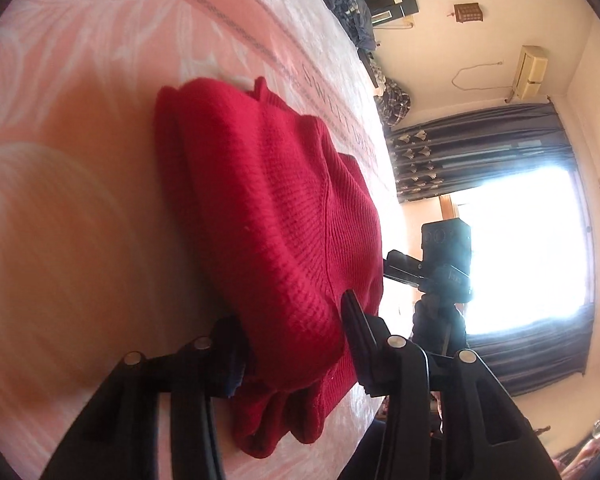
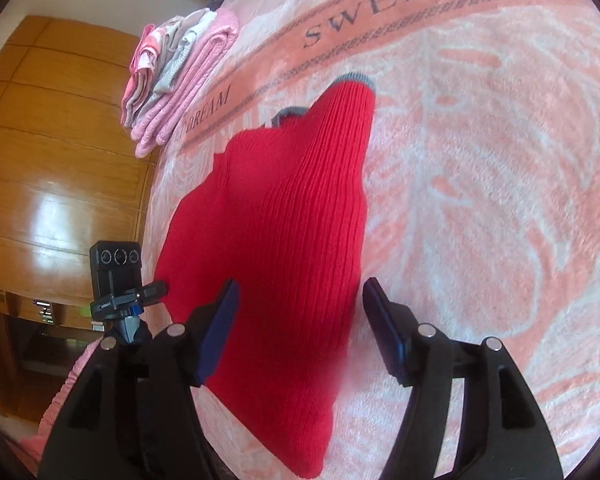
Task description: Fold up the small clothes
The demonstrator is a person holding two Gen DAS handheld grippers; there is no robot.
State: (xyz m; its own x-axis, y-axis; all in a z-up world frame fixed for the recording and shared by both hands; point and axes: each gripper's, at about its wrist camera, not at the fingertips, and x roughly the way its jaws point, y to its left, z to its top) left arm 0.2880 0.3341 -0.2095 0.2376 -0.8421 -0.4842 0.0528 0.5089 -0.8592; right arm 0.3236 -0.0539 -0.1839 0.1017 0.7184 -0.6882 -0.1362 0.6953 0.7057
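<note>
My left gripper (image 1: 296, 320) apparently pinches the bunched red sweater (image 1: 276, 208); my right gripper (image 2: 298, 320) hovers spread above it, on the pink blanket (image 2: 480, 184)

**Daylight, Glare and Fisheye Warp**

Strong daylight pours through the window (image 1: 520, 248) ahead-right of the left gripper (image 1: 292, 320), blown out to white. The blanket (image 1: 60, 200) to its left smears with motion blur. Left of the right gripper (image 2: 298, 308), the wardrobe (image 2: 60, 184) shows glare. Edges bend and vignette darkly.
</note>
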